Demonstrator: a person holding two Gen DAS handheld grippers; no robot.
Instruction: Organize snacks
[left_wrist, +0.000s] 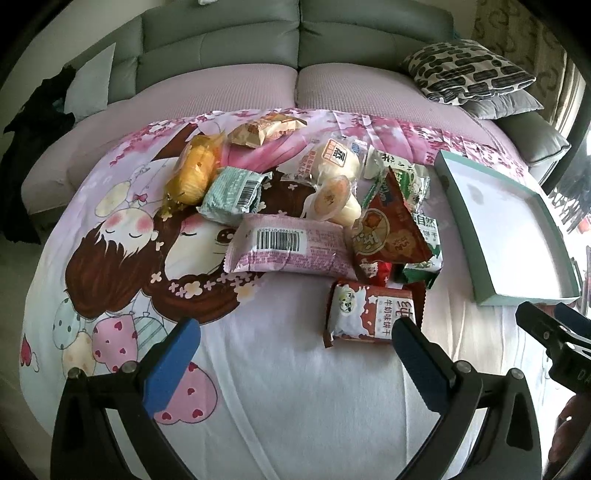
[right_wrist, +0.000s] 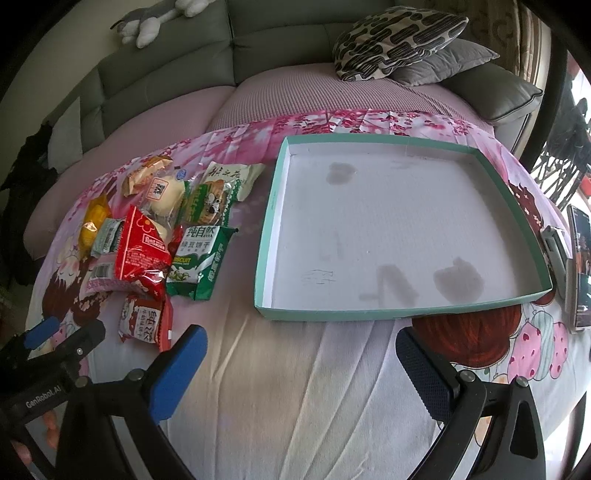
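The left gripper, its blue-padded fingers spread wide with nothing between them, hung low over a cartoon-printed pink and white bedsheet. Just past its right finger, at about one o'clock, lay a small brown-and-white milk biscuit packet — the nearest of the snacks. Beyond it, toward twelve o'clock, sat the heap: a pink barcode-faced wrapper, a red triangular foil packet, a pale green barcode packet, a yellow cake in clear film, a clear jelly cup with a peach-coloured lid and a tan crinkled pastry bag.

The right gripper was likewise open wide and empty, above bare sheet. At twelve o'clock from it rested a shallow square cardboard tray with a teal rim and white floor, holding no snacks; grey stains marked its floor. At nine to ten o'clock the snack heap lay beside the tray — a green mung-bean biscuit pack nearest the tray's left wall, apart from it.

A patterned black-and-cream cushion sat on the grey sofa behind.
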